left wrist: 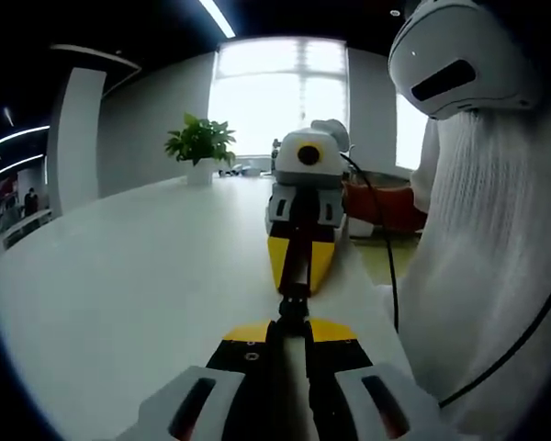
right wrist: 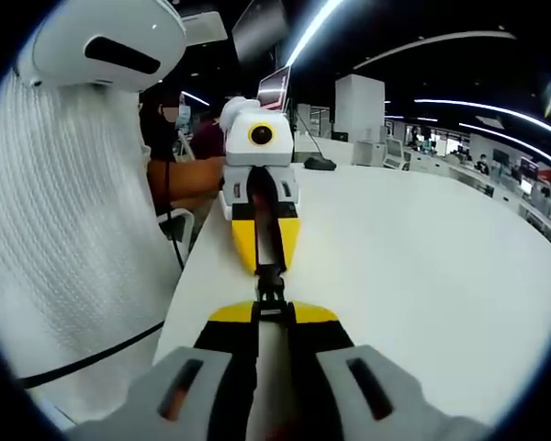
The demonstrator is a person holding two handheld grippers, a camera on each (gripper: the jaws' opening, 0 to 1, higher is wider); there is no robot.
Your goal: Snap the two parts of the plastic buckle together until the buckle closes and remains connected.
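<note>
- Both tools are facing each other nose to nose over the white worktop (left wrist: 119,294), right along the edge nearest the person in the white knit sleeve (left wrist: 477,276).
- Left tool (left wrist: 294,333): jaws pressed in tight, pinching one half of the black plastic buckle (left wrist: 294,308). You can see the dark piece poking out past the yellow tips.
- Right tool (right wrist: 272,314): same deal, jaws squeezed together on its own end of the buckle (right wrist: 270,287).
- From the left gripper view the right tool comes in head on, its yellow tips pointing down at the buckle. The right gripper view mirrors that with the left tool.
- The buckle is held up between the two tools, just above the worktop near that edge. It's small and dark, so I honestly can't tell if the two halves are latched or only touching.
- My read: this is the push-together step, halves lined up end to end.
- Next move probably wants a straight push along that shared line, no twisting, until it clicks. Then a light tug to check it holds.
- There's also a potted plant (left wrist: 200,147) at the far end of the worktop, well away from everything.
</note>
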